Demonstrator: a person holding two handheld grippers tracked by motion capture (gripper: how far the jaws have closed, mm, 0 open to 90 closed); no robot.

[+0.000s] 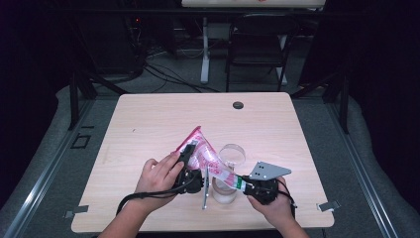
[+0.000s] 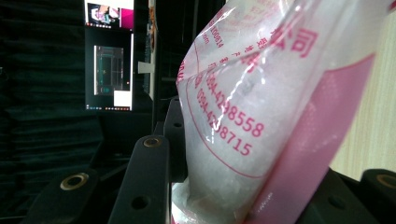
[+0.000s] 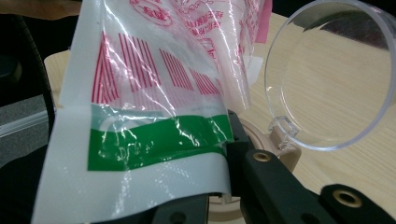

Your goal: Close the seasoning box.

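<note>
Nearest the person, at the front edge of the table (image 1: 148,119), two hands hold two grippers, and both grippers hold one plastic bag (image 1: 208,156). The bag is pink and white with a green band at its low end. It hangs tilted in the air, high end to the left and low end over a clear jar (image 1: 224,191).

The right gripper (image 1: 246,187) pinches the low end, just at the green band (image 3: 154,142); in the right gripper view its black jaws are pressed onto that strip. The left gripper (image 1: 190,163) pinches the high part, and in the left gripper view the bag (image 2: 261,116) bulges between its jaws, full of something white like sugar or salt.

A bit farther back, the jar's round clear lid (image 1: 233,154) stands flipped up on its hinge (image 3: 282,128) — so the jar is open.

My guess is that the step now is pouring the white stuff into the jar. To do it well, keep the low end right above the jar mouth and close to it. Lift the left side slowly, so the grains slide down a little at a time. Hold tight with both grippers — the plastic looks slippery. Do not bump the lid.

Far back, the tabletop has a small dark round spot (image 1: 238,105). Past the table stands a black chair (image 1: 257,49).
</note>
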